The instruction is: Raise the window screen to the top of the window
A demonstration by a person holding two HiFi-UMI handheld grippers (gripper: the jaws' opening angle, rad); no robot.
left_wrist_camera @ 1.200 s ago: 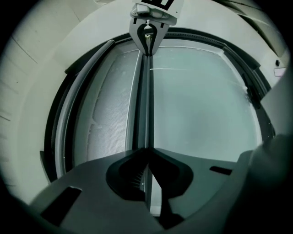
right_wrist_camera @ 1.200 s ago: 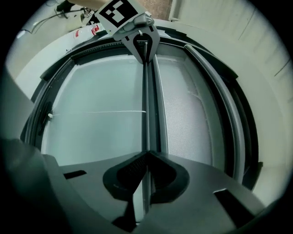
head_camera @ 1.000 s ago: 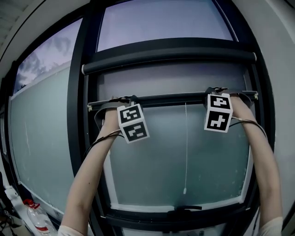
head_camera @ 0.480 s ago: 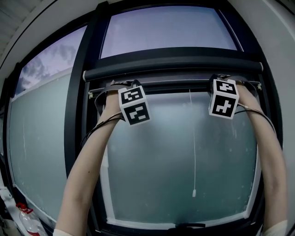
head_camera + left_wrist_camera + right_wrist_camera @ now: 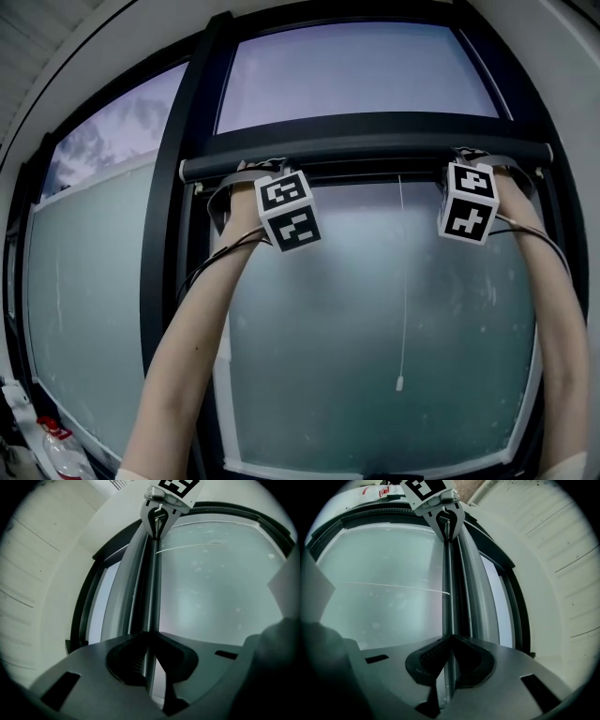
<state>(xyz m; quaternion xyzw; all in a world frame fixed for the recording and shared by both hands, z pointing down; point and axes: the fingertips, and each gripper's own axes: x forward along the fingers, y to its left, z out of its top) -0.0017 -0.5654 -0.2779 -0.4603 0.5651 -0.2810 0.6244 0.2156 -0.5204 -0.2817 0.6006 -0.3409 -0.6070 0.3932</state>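
Observation:
The window screen's thin bottom bar [image 5: 375, 175] lies level right under the dark roller housing [image 5: 375, 145] at the top of the frosted pane. My left gripper [image 5: 251, 176] holds the bar near its left end and my right gripper [image 5: 475, 157] holds it near its right end. In the left gripper view the bar [image 5: 151, 588] runs between the jaws of the left gripper [image 5: 149, 634], which are opening while the pads still touch it. In the right gripper view the right gripper [image 5: 450, 637] is shut on the bar [image 5: 449, 588].
A white pull cord [image 5: 403, 281] hangs from the bar's middle down over the frosted glass [image 5: 375, 356]. Dark window frame posts [image 5: 178, 234] stand on both sides. A plastic bottle with a red label [image 5: 58, 448] stands low at the left.
Both grippers have risen together with the bar, which went from mid-pane height to just beneath the roller housing. The cord's end rose with it.

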